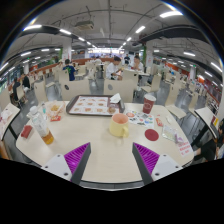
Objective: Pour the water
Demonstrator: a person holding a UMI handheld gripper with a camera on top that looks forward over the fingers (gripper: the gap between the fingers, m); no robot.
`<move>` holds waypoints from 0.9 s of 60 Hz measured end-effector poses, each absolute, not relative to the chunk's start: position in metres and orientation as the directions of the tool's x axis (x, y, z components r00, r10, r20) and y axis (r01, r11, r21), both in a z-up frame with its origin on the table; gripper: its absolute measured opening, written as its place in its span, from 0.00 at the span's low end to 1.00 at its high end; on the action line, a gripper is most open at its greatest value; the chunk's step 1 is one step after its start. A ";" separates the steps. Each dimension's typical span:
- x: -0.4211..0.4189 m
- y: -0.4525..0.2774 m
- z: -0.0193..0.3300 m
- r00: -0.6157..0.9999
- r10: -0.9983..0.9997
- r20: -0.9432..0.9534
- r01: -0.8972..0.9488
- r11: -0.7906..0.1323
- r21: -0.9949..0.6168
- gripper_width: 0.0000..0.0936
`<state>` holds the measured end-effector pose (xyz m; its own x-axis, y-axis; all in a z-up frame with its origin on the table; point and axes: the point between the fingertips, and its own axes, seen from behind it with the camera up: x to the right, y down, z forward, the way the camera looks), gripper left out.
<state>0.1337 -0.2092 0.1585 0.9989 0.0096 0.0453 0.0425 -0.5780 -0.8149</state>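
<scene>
Pale tabletop [100, 150] bare ahead of spread tool [112, 160]; yellow cup [120, 125] beyond, bottle [44, 130] near left edge

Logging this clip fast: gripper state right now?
Gripper: open, holding nothing; the yellow mug sits on the table beyond the fingers.

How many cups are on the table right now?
3. A yellow cup just ahead of the open claw, a red-brown cup beyond it, a pale cup near the bottle. Others may be hidden.
</scene>
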 end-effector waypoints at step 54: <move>-0.182 -0.182 0.070 0.993 0.109 -0.036 0.031 -0.558 -0.829 0.91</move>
